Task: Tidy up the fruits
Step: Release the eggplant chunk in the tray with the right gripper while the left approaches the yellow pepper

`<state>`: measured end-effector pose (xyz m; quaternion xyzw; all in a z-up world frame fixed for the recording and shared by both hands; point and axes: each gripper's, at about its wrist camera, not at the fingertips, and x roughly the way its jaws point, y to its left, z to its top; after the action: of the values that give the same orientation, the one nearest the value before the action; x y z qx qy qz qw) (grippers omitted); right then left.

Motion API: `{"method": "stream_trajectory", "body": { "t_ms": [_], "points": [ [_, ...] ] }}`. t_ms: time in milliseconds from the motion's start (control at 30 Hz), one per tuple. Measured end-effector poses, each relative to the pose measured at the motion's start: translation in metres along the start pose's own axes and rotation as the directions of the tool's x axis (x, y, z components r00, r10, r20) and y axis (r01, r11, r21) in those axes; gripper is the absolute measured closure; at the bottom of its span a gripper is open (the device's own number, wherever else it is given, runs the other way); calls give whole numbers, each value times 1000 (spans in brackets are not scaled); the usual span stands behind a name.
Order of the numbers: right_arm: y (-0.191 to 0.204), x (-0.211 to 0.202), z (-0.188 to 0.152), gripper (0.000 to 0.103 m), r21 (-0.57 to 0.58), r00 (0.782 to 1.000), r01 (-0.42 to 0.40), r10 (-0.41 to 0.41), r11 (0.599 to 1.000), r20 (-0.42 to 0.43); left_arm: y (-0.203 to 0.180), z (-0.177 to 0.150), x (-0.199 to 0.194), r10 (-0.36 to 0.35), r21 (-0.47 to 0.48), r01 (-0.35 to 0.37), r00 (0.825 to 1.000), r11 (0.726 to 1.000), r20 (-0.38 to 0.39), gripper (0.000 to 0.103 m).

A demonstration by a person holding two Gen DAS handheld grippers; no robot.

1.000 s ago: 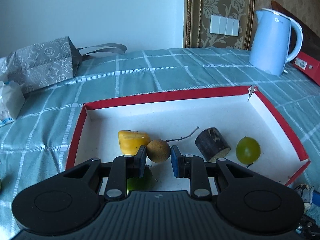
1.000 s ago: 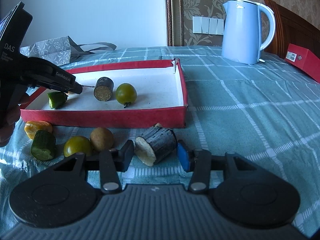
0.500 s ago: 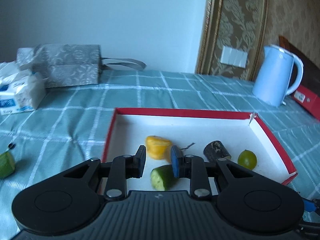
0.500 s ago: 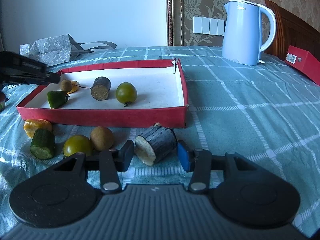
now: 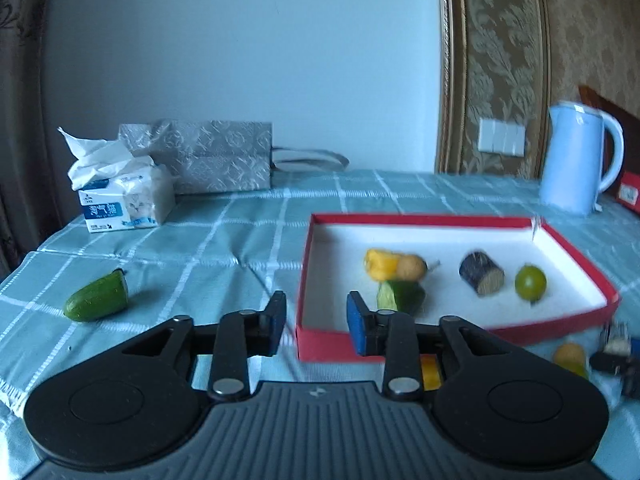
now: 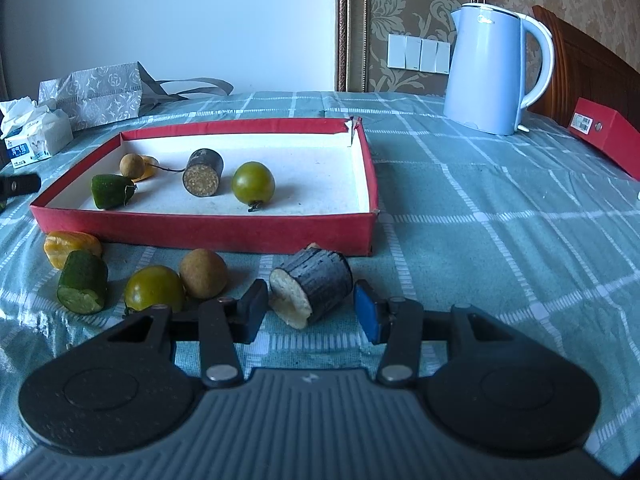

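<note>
A red-rimmed white tray [image 6: 368,184] [image 5: 576,248] holds a cucumber piece [image 6: 109,191] [image 5: 402,295], a brown longan [image 6: 132,165] [image 5: 411,267], a yellow piece [image 5: 380,264], a dark cane chunk [image 6: 203,173] [image 5: 481,273] and a green tomato [image 6: 253,182] [image 5: 530,282]. In front of the tray lie a yellow piece [image 6: 70,243], a cucumber piece [image 6: 83,282], a green tomato [image 6: 154,294], a longan [image 6: 203,274] and a cane chunk [image 6: 314,286]. My right gripper [image 6: 310,310] is open with this cane chunk between its jaws. My left gripper [image 5: 316,320] is open and empty at the tray's near left corner. A cucumber end [image 5: 98,298] lies left of it.
A pale blue kettle [image 6: 494,68] stands at the back right beside a red box [image 6: 604,136]. A tissue pack [image 5: 124,196] and a grey patterned bag [image 5: 212,156] sit at the back left. The table has a teal checked cloth [image 6: 500,220].
My left gripper let go of the longan in the tray, pulled back out and swung left. The right gripper has not moved.
</note>
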<state>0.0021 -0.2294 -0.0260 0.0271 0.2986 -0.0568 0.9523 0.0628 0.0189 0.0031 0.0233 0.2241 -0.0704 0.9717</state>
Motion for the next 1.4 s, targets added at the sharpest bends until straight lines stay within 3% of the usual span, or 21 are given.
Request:
{"method": "stream_trajectory", "body": {
  "t_ms": [200, 600, 833, 967, 1233, 1400],
  "points": [
    [-2, 0, 0, 58, 14, 1000, -8, 7, 1000, 4, 3, -2, 6, -30, -14, 29, 999, 999, -43, 50],
    [-5, -15, -6, 60, 11, 998, -33, 33, 999, 48, 6, -5, 4, -27, -31, 26, 999, 999, -45, 48],
    [4, -50, 4, 61, -86, 980, 4, 13, 996, 196, 7, -5, 7, -34, -39, 32, 998, 999, -59, 42],
    [8, -49, 23, 62, -127, 968, 35, -2, 991, 250, 7, -5, 7, -37, -41, 34, 997, 999, -61, 42],
    [10, -5, 56, 62, -125, 977, 43, -15, 991, 213, 9, -5, 9, -57, -57, 53, 996, 997, -69, 41],
    [4, 33, 64, 62, -63, 992, 6, 2, 998, 127, 10, -4, 9, -65, -65, 60, 995, 996, -71, 41]
  ]
}}
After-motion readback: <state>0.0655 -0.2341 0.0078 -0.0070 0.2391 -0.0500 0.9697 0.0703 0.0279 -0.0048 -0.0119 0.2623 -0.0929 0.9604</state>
